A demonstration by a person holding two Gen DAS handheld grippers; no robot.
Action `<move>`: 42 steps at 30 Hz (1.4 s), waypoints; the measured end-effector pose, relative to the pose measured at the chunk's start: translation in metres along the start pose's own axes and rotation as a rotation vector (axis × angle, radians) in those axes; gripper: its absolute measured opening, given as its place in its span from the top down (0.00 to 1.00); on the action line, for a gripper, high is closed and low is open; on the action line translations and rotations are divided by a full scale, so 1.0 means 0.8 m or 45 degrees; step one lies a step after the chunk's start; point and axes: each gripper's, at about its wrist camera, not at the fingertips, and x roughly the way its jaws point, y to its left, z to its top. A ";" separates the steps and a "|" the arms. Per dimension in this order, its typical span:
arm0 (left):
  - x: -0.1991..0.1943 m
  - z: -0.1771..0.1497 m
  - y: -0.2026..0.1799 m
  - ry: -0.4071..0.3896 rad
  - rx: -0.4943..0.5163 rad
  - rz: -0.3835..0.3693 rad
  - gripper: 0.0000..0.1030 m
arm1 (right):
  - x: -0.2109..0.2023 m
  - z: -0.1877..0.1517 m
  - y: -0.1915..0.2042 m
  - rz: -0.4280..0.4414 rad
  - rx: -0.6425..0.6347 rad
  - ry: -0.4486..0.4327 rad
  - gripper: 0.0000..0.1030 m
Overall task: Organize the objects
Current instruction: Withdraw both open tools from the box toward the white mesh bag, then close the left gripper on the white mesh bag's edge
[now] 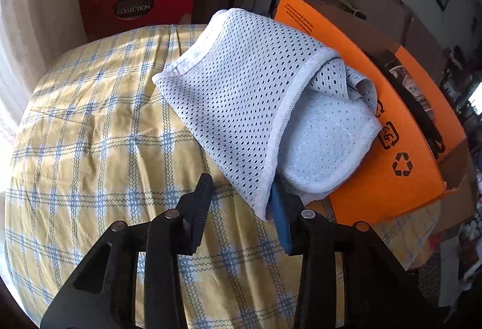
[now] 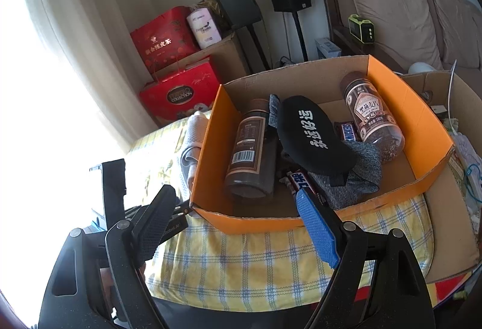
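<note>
The mesh pad (image 1: pixel 241 94), pale grey and full of small holes, lies on the yellow-and-blue checked cloth (image 1: pixel 90 148) and leans against the outside of the orange box (image 1: pixel 376 178). The box wall there carries 1 recycling triangle and 2 more printed marks, plus lines of small print I cannot read.

The left gripper (image 1: pixel 241 187) is down at the pad's near corner with its jaws apart. The blue pad (image 1: pixel 280 214) touches the hem, its tip hidden under the fabric. The black finger (image 1: pixel 200 208) stands clear of the pad over the cloth, so nothing is clamped.

The right gripper (image 2: pixel 235 190) hangs in front of the box with its jaws spread wide and nothing between them.

Inside the box I count:
- 2 brown-lidded jars, 1 lying label-back up with a barcode (image 2: pixel 250 148) and 1 (image 2: pixel 370 115) with a Chinese label too small for me to read
- 1 black eye mask (image 2: pixel 310 136) printed "永远好运" in white
- 2 chocolate bars, 1 reading "SNICKERS" (image 2: pixel 349 130) and 1 (image 2: pixel 301 181) showing only part of its Chinese name
- a grey knitted cloth (image 2: pixel 361 166) under the mask

Against the wall there are 2 red gift boxes. The lower 1 (image 2: pixel 180 91) is marked "COLLECTION" and the upper 1 (image 2: pixel 162 39) reads "新会陈皮茶". Behind them stand 2 black speakers (image 2: pixel 235 0) on stands.
</note>
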 end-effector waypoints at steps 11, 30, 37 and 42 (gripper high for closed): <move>-0.076 -0.014 0.050 -0.128 -0.034 0.018 0.91 | 0.005 -0.007 0.008 0.030 -0.015 0.020 0.19; -0.173 -0.112 0.191 -0.161 -0.235 0.029 0.96 | 0.038 -0.035 0.081 0.182 -0.169 0.141 0.19; -0.186 -0.127 0.214 -0.172 -0.294 0.012 0.90 | 0.067 -0.051 0.099 0.218 -0.183 0.207 0.25; -0.178 -0.117 0.211 -0.183 -0.326 -0.032 0.52 | 0.089 -0.065 0.112 0.196 -0.226 0.253 0.28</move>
